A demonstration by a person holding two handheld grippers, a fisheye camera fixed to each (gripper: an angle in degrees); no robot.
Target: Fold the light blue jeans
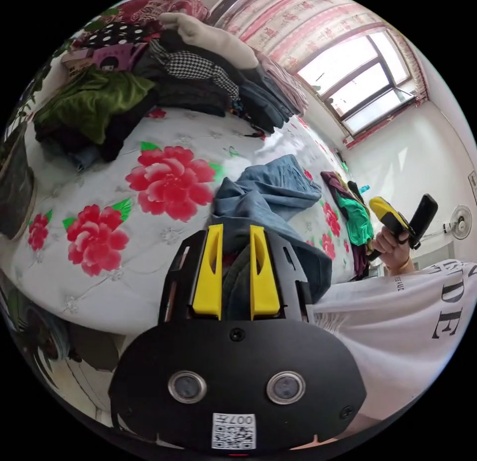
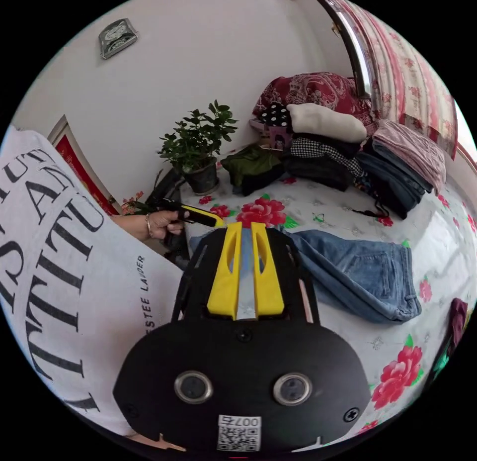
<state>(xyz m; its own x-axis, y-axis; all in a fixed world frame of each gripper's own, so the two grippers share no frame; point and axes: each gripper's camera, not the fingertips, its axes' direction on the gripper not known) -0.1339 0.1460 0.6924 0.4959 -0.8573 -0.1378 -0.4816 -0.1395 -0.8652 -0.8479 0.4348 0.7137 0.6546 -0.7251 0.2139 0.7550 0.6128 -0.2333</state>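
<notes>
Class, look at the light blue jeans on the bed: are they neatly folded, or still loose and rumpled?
Loose and rumpled: the light blue jeans lie in uneven bunched folds across the flowered bedspread, waist end flat, legs twisted.

White shirt (image 2: 59, 262) with large black capitals, partly cut off, "TITU" legible in right gripper view, small sleeve print "STEE LA-ER" partly legible, "DE" on shirt in left gripper view, other lettering too distorted.

Both views low, close over bed (image 1: 149, 282), opposite ends; share jeans (image 2: 367, 277).
</notes>
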